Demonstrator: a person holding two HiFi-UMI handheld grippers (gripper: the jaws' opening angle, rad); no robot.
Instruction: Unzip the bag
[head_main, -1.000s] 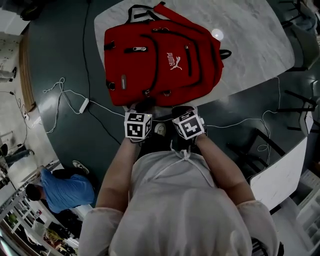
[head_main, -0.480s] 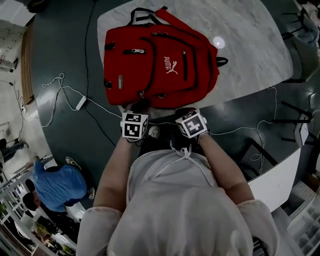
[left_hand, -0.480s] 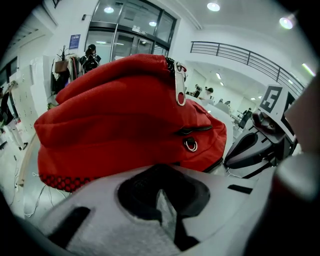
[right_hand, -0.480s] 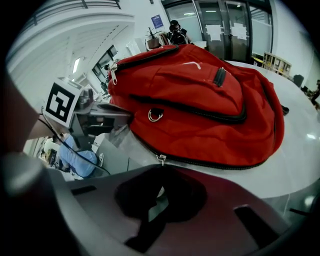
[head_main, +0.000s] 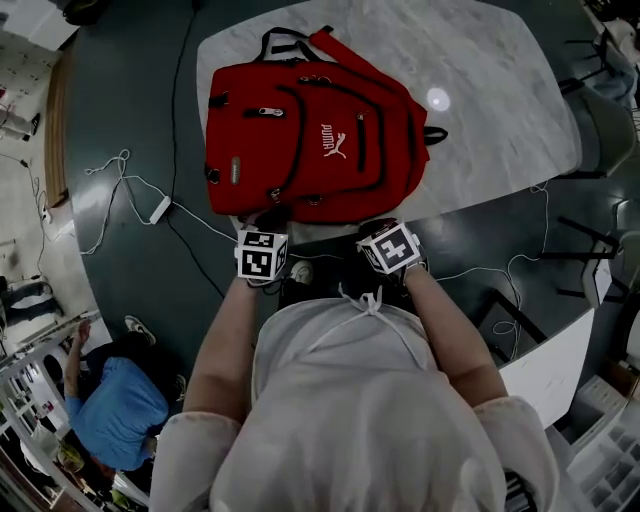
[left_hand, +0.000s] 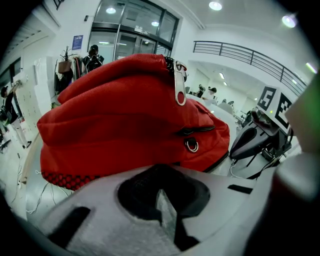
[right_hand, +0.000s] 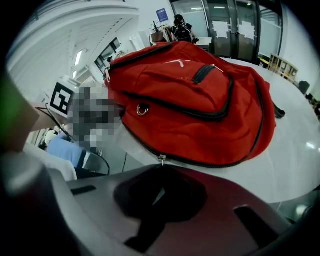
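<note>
A red backpack (head_main: 310, 140) lies flat on the marble table (head_main: 500, 90), its bottom edge towards me. Both grippers sit at that near edge. My left gripper (head_main: 272, 214) is by the bag's left bottom corner. Its jaws (left_hand: 165, 200) are shut and empty, with the bag (left_hand: 125, 115) and a silver zipper pull (left_hand: 180, 92) ahead. My right gripper (head_main: 375, 222) is at the right bottom corner. Its jaws (right_hand: 160, 195) are also shut, and a small zipper pull (right_hand: 161, 159) hangs free just beyond the tips, on the bag (right_hand: 200, 100).
White cables (head_main: 130, 185) and a power strip (head_main: 160, 210) lie on the dark floor at left. Chairs (head_main: 600, 120) stand at right, and a white table (head_main: 545, 370) at lower right. A person in blue (head_main: 110, 400) is at lower left.
Both grippers stay at the bag's near edge, slightly further apart. The head view has shifted a little. The person in blue has moved.
</note>
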